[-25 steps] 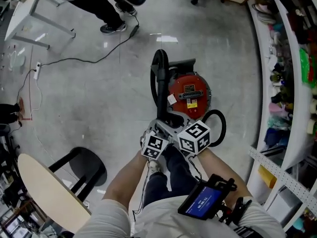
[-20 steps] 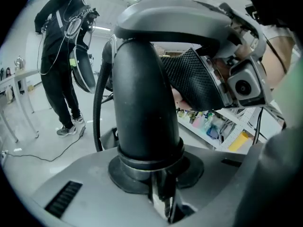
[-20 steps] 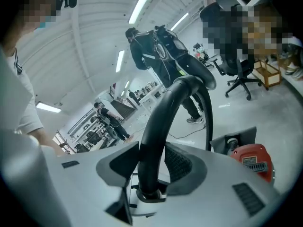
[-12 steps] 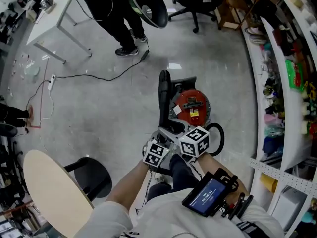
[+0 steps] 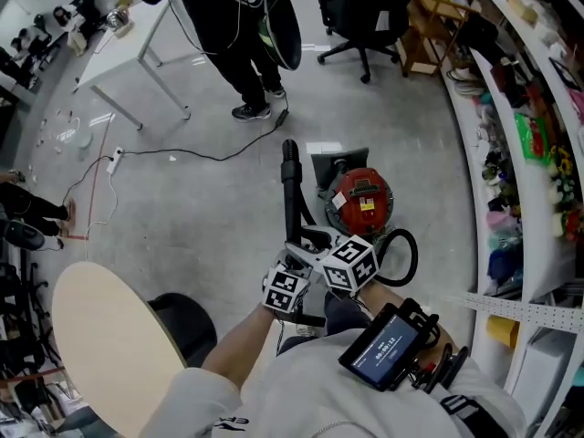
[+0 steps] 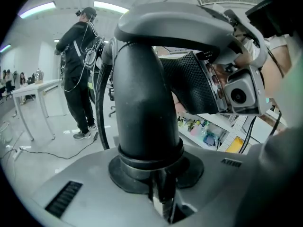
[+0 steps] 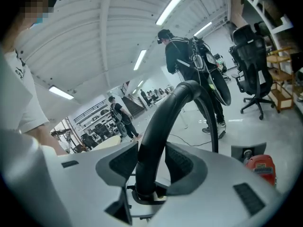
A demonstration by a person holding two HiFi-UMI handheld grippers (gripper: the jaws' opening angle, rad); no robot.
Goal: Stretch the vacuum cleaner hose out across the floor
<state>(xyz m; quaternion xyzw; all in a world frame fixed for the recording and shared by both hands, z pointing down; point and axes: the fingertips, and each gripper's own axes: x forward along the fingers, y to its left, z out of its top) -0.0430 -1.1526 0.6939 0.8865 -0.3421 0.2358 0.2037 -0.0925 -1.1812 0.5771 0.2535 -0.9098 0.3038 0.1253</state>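
Over the last second both claws had risen together and carried the end of the hose up with them. The left claw was clamped on that thick black pipe, which filled the gap between its jaws. Just beside it, the right claw was closed on the pipe's thinner curved neck. Ahead of both claws the pipe stood taller and straighter than before, its mouth pointing away from them. Beyond the right claw the red vacuum cleaner sat on the floor, smaller in the head view than a second earlier. A black loop, seemingly more hose, lay slack at that claw's outer side. I judged the hose lifted but not yet drawn out across the floor.
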